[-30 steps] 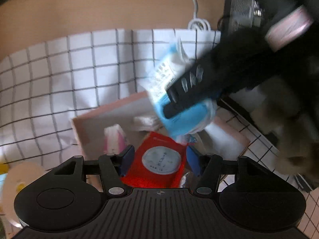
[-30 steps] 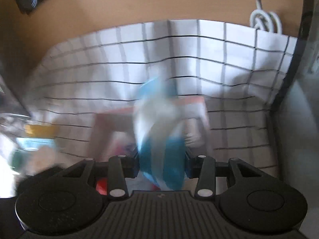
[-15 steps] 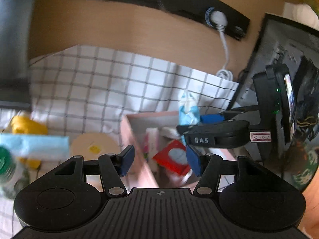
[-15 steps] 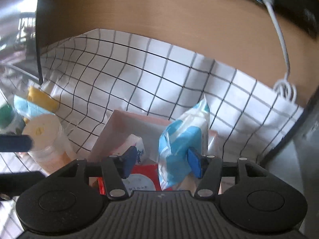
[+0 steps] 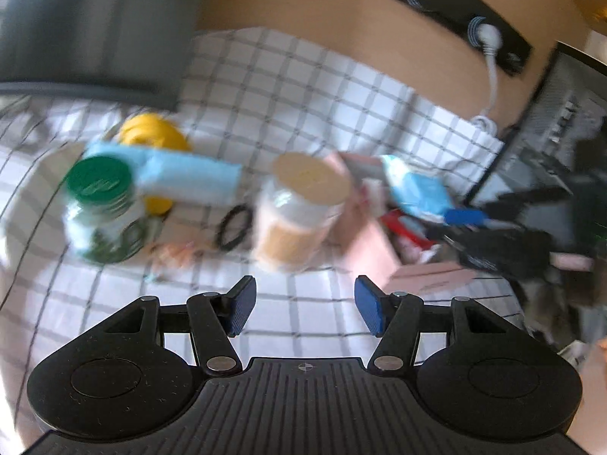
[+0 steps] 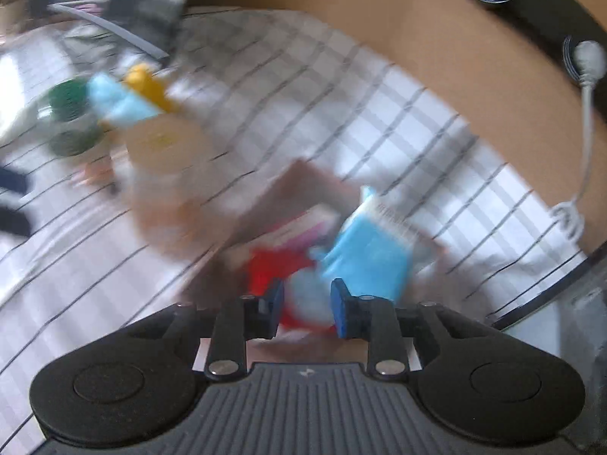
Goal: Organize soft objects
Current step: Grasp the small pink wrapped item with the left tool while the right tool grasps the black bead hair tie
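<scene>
Blue-and-white soft tissue packet point(image 6: 370, 256) lies in the pink cardboard box point(image 5: 373, 242).
Left gripper point(image 5: 303, 303) spread, empty, over checked cloth point(image 5: 303, 87); right gripper point(image 6: 305, 305) closing on nothing, packet just beyond its fingertips.

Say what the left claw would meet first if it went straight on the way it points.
Probably the jar with the tan lid, beyond the open left claw; only checked cloth lies between. Blur leaves depth uncertain.

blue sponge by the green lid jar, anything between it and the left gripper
Nothing lies directly between: only bare checked cloth ahead of the open left gripper. The blue sponge lies beyond, partly behind the green-lidded jar.
</scene>
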Action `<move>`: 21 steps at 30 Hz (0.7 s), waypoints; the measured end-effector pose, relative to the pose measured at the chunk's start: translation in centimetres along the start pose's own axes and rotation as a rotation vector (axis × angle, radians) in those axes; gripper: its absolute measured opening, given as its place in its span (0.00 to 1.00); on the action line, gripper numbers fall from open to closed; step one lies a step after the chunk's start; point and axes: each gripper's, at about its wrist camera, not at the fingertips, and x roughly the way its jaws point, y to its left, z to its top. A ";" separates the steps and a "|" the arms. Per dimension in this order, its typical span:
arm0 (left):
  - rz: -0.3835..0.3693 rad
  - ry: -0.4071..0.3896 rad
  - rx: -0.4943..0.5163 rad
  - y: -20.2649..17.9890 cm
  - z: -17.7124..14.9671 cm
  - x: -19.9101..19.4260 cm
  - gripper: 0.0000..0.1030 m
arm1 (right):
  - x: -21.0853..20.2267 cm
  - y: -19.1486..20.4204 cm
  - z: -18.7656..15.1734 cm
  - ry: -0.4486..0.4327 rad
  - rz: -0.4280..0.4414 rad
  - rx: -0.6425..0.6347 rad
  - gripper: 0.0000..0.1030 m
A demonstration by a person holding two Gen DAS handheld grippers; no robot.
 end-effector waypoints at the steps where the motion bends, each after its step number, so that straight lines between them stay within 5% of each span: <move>1: 0.014 0.000 -0.013 0.7 -0.2 -0.2 0.60 | -0.4 0.0 -0.1 0.006 0.021 0.015 0.46; 6: 0.100 -0.004 -0.045 4.1 -0.4 -1.5 0.60 | -3.7 -1.2 1.4 -0.060 0.096 0.147 0.51; 12: 0.190 -0.068 -0.042 7.2 1.4 -3.7 0.60 | -3.1 -4.8 5.6 -0.087 0.069 0.371 0.51; 21: 0.302 -0.219 0.181 7.6 9.4 -7.7 0.60 | -7.0 -3.0 19.1 -0.290 0.186 0.451 0.51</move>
